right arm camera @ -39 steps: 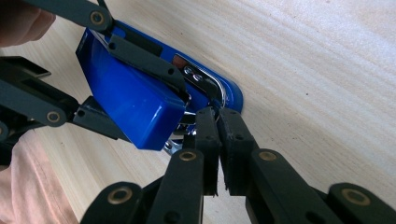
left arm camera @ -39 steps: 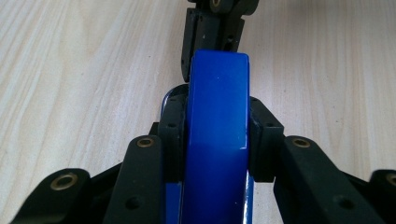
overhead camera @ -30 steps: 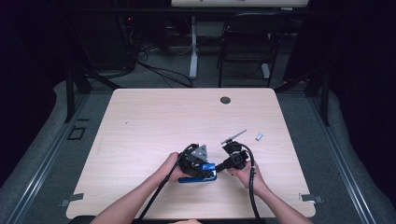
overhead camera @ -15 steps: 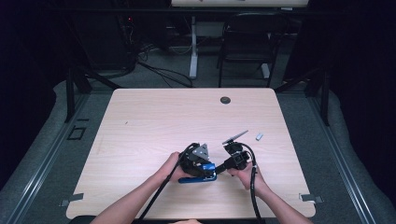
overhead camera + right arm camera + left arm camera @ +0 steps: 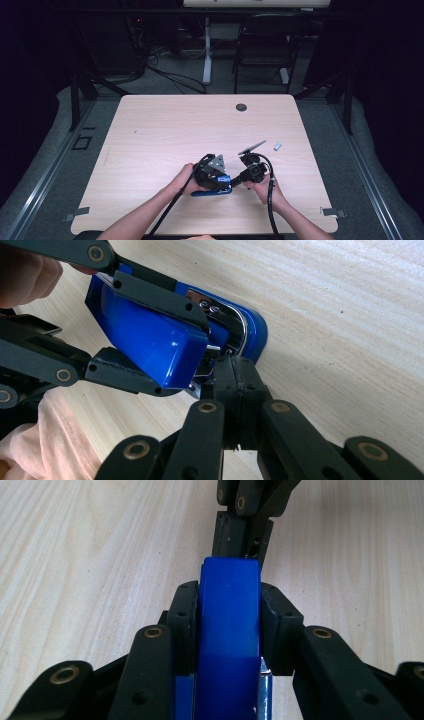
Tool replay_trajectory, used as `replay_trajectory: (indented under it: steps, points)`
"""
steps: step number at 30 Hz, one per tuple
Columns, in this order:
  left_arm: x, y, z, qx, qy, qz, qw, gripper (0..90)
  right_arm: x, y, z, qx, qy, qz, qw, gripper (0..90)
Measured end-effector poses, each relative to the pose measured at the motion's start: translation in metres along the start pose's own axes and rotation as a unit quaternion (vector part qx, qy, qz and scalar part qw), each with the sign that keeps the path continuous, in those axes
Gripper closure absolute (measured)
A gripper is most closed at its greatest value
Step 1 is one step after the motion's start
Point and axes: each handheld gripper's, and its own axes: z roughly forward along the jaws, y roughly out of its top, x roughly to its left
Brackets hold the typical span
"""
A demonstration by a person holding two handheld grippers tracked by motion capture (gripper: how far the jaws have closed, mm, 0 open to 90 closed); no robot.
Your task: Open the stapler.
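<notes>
A blue stapler [image 5: 212, 192] lies near the table's front edge, and my left gripper [image 5: 221, 181] is shut on it. In the left gripper view both pads [image 5: 183, 625] press the sides of the stapler's blue top [image 5: 230, 630]. My right gripper [image 5: 234, 183] comes in from the right with its jaws shut. Its tips [image 5: 235, 377] rest against the metal at the stapler's [image 5: 150, 340] front opening. Whether anything thin is pinched between them I cannot tell. The right gripper [image 5: 244, 527] also stands just beyond the stapler's end in the left gripper view.
A dark flat strip [image 5: 251, 146] and a small grey piece [image 5: 277, 146] lie right of the grippers on the wooden table [image 5: 150, 140]. A round cable hole [image 5: 241, 107] sits at the far edge. A chair [image 5: 262, 45] stands behind the table.
</notes>
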Motion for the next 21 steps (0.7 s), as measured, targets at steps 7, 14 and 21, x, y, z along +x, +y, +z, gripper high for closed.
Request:
replay_trajectory:
  steps: [7, 14, 21]
  points:
    - [0.001, 0.000, 0.001, 0.003, -0.002, 0.007, 1.0000, 65.2, 0.000, 0.000, 0.000, -0.001, -0.003, -0.001, 1.0000, 90.0]
    - [0.002, -0.009, 0.000, -0.036, -0.007, 0.015, 0.9992, 66.0, 0.002, -0.001, 0.000, -0.008, -0.010, -0.002, 0.9999, 90.0]
    - [0.002, -0.012, -0.002, -0.043, 0.001, 0.023, 0.9988, 66.2, 0.003, -0.002, 0.000, -0.010, -0.011, 0.000, 0.9999, 90.0]
